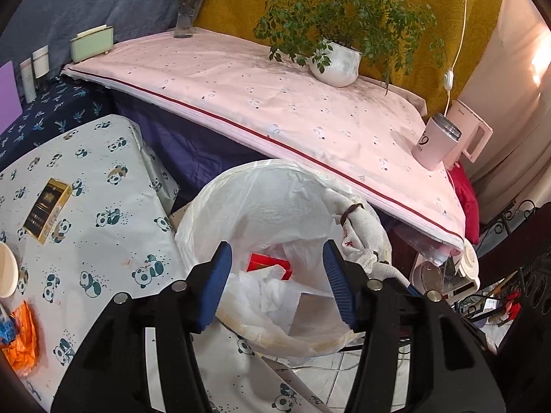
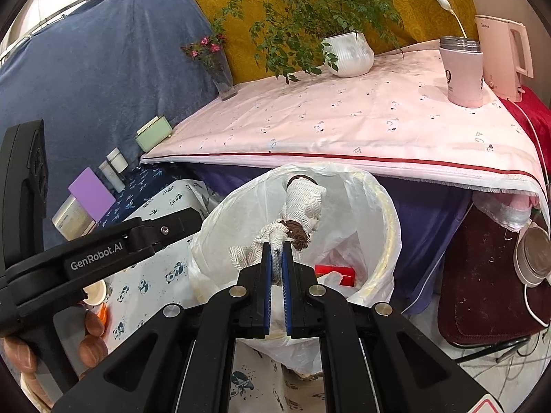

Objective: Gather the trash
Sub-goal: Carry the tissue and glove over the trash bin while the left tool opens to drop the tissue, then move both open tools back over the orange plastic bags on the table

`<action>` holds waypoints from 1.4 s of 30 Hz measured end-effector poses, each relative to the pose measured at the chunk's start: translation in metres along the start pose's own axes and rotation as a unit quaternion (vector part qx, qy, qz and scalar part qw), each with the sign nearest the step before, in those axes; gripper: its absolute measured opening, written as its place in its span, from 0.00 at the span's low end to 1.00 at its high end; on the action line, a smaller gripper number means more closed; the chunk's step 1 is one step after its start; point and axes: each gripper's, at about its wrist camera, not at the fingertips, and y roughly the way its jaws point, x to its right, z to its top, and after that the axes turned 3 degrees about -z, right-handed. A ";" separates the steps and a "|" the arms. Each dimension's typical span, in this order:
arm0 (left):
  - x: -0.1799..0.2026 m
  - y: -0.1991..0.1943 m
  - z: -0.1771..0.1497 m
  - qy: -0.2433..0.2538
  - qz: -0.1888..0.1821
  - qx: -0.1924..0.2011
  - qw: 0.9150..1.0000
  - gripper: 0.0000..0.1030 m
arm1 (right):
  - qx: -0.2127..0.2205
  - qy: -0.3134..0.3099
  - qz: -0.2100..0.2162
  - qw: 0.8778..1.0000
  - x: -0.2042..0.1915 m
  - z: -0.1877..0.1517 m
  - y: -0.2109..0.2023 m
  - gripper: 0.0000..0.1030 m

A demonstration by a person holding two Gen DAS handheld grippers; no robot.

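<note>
A bin lined with a white plastic bag (image 1: 220,213) stands between two tables. Inside it lie a red box (image 1: 265,263) and crumpled white paper (image 1: 265,292). My left gripper (image 1: 278,246) hangs open above the bin's mouth, with nothing between its blue pads. My right gripper (image 2: 275,249) is shut on a white woven cloth (image 2: 303,203) tied with brown bands, held over the bin (image 2: 385,213). The same cloth (image 1: 361,237) hangs by the bin's right rim in the left wrist view. The red box (image 2: 335,272) shows beneath it.
On the panda-print table (image 1: 103,247) lie a dark and gold cigarette pack (image 1: 48,210), an orange wrapper (image 1: 24,344) and a white bowl (image 1: 7,272). The pink-covered table (image 1: 275,103) holds a potted plant (image 1: 335,63), a vase (image 1: 186,17), a pink cup (image 1: 435,144) and a kettle (image 2: 504,58).
</note>
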 end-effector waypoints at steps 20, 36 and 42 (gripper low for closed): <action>-0.031 -0.015 -0.008 -0.023 0.038 0.013 0.999 0.54 | 0.003 -0.018 0.012 1.000 -0.025 0.001 0.002 0.15; -0.087 -0.073 -0.028 -0.068 0.084 0.045 0.993 0.54 | 0.000 -0.060 0.046 0.997 -0.085 -0.009 -0.010 0.27; -0.118 -0.100 -0.040 -0.095 0.117 0.059 0.987 0.54 | -0.011 -0.085 0.067 0.994 -0.117 -0.018 -0.011 0.28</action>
